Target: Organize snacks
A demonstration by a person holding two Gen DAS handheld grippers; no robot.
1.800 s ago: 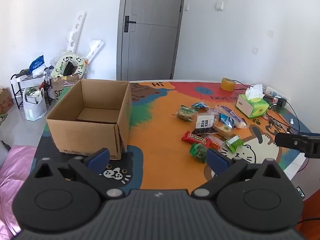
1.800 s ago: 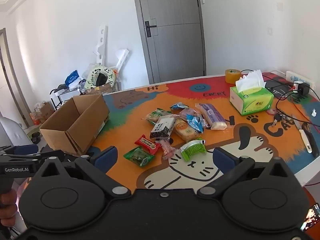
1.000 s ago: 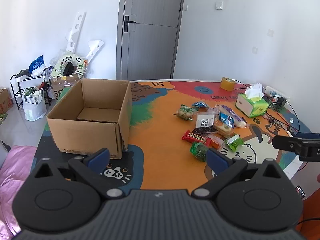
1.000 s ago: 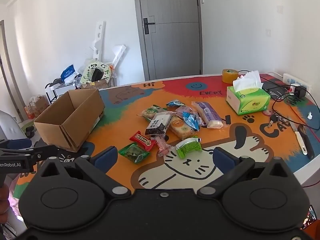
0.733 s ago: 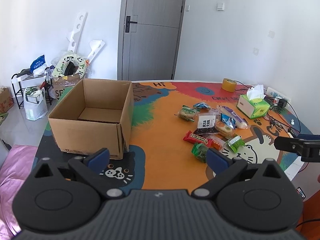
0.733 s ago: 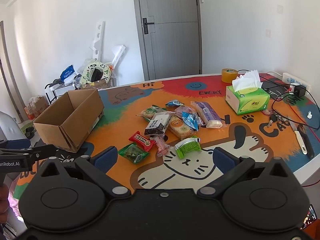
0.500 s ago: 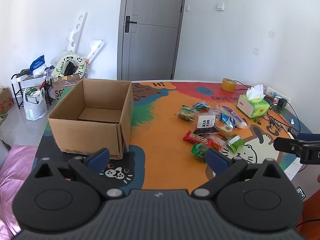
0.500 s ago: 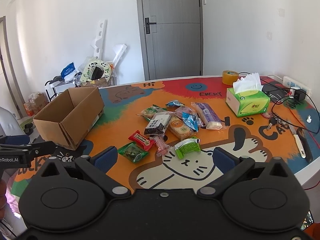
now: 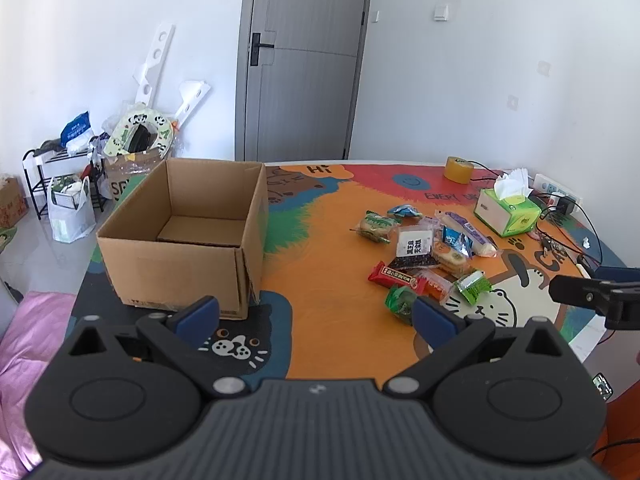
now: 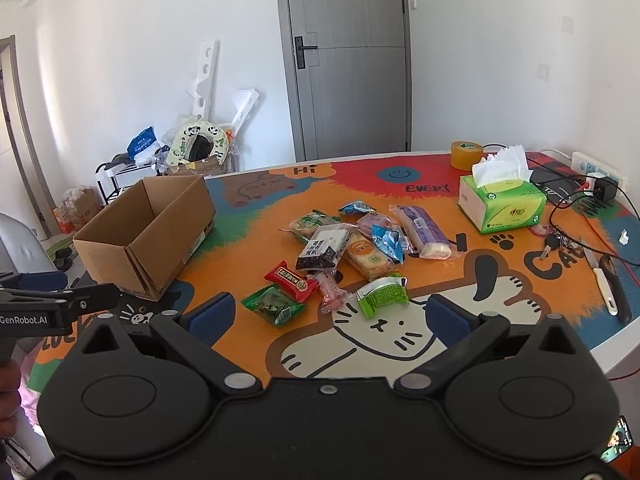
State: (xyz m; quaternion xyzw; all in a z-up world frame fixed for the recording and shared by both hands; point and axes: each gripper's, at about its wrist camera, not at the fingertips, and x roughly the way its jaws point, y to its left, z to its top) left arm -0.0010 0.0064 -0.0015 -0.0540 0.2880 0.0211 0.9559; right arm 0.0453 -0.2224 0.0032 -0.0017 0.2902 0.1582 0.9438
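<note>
Gaping wide and empty, the right gripper (image 10: 328,312) and left gripper (image 9: 316,314) hung short of the snacks (image 10: 344,256); the cardboard box (image 9: 180,236) sat ahead-left.

Box (image 9: 180,240) on table (image 9: 320,320) left, open top. Snacks (image 10: 344,256) heaped mid-table, well right of box. Tissue box (image 10: 502,204) right of snacks; tape roll (image 10: 466,155) behind it.

Green tissue box (image 10: 502,206), far right of the claw, white tissue protruding. Tape roll (image 10: 466,155) beyond it, near the table's far edge. Keys (image 10: 554,243) and black cables (image 10: 576,208) right of the tissue box. Power strip (image 10: 598,174) at far right. Grey door (image 10: 348,56) straight ahead, closed.
</note>
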